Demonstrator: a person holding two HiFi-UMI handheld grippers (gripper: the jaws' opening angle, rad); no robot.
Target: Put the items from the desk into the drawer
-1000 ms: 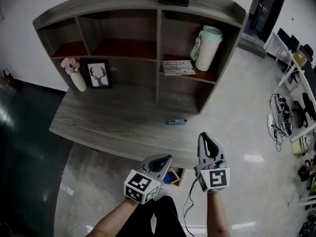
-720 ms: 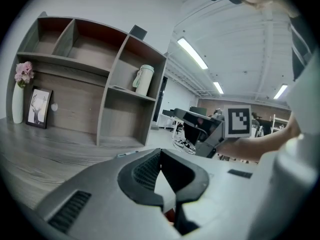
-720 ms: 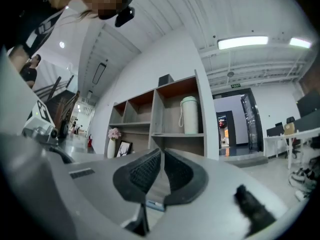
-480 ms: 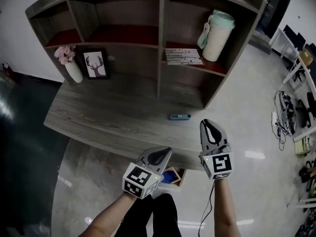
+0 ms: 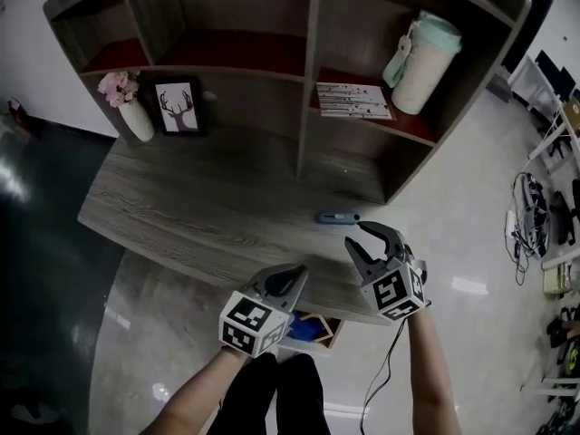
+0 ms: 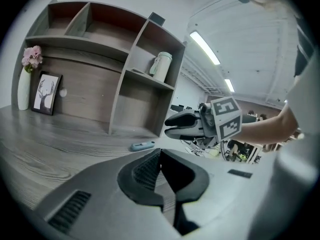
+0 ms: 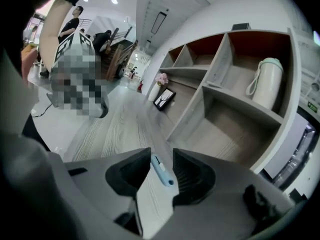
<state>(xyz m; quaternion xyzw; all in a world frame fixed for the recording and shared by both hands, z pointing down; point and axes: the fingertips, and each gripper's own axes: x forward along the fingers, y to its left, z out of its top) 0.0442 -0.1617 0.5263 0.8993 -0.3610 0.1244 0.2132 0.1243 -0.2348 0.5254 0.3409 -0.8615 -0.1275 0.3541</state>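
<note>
Blue cutter (image 5: 336,217) lies on the desk (image 5: 181,207) just ahead of the right gripper (image 5: 355,236), whose jaws have just been opening, empty, and should straddle it squarely before closing; the left gripper (image 5: 292,277) has its jaws together.

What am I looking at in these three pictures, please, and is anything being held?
A person holds a two-jaw gripper in each hand. One picture comes from a head camera looking down; the other two come from cameras riding on each gripper. On the wooden desk lies a small blue cutter; a vase and a framed deer picture stand at the back. The left gripper is shut and empty. The right gripper has just been opening its jaws; the cutter shows between them, not gripped.
</note>
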